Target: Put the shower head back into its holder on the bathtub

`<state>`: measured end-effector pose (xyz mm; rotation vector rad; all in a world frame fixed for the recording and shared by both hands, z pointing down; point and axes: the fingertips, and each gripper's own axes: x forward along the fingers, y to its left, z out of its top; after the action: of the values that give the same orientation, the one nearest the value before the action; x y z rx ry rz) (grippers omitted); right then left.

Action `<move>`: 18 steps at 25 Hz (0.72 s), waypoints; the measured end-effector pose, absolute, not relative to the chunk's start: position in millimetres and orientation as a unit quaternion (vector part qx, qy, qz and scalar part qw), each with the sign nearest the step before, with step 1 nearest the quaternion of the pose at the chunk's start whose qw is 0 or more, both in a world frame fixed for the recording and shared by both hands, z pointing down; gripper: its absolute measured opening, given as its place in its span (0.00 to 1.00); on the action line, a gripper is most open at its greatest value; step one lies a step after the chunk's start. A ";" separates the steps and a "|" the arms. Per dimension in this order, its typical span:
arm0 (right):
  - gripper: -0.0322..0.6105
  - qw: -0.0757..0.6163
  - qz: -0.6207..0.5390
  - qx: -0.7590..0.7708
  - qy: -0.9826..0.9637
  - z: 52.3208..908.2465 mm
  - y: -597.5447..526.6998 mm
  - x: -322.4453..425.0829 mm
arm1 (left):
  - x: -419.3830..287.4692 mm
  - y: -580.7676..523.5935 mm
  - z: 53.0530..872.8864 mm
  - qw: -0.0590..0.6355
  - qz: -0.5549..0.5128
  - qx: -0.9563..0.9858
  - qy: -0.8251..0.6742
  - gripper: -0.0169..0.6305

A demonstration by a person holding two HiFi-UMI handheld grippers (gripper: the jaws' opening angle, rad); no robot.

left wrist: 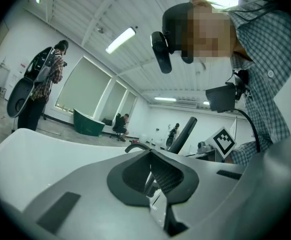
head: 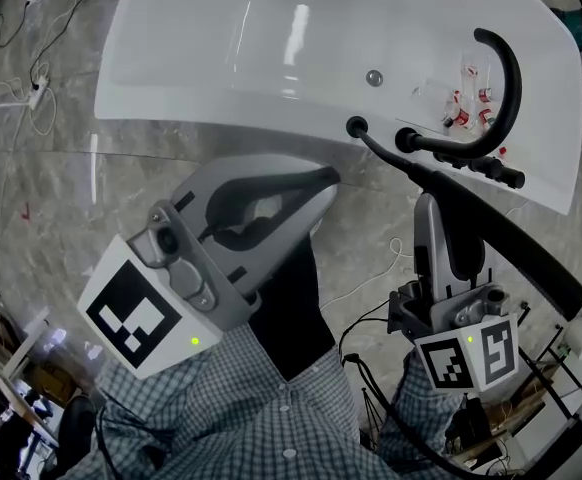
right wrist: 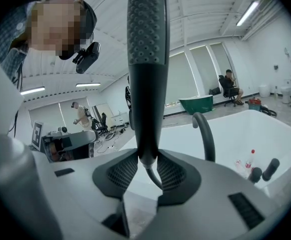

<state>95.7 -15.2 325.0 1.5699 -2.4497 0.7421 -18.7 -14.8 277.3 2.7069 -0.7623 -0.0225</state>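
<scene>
Shower head [head: 511, 243] lies, in the head view, at four o'clock from its holder [head: 356, 125] on the bathtub [head: 231, 118]; the left gripper view shows the left claw [left wrist: 153, 180] closed and empty; the right gripper view shows the right claw [right wrist: 146, 166] clamped on its neck, so it is probably being carried and must next be lined up with the holder.

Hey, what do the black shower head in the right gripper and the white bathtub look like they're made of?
The long black shower head looks like matte-coated metal or plastic: dull sheen, regular dimpled texture on its face. The white bathtub looks like glossy acrylic or enamel, with light reflecting in bright streaks on it; which one is unclear.
</scene>
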 end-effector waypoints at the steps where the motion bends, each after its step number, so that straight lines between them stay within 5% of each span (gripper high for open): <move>1: 0.23 0.069 0.247 0.523 -0.813 326.4 -14.9 95.4 | -18.2 -14.0 277.7 0.164 -0.008 0.950 -0.266 0.04; 18: 0.23 0.089 0.247 0.530 -0.806 384.3 -29.0 98.1 | -4.7 -15.2 328.9 0.194 0.008 0.950 -0.246 0.04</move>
<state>98.1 -29.0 384.3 1.5764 -2.3991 0.7337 -4.7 -15.2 328.9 2.6633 -0.6896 0.0218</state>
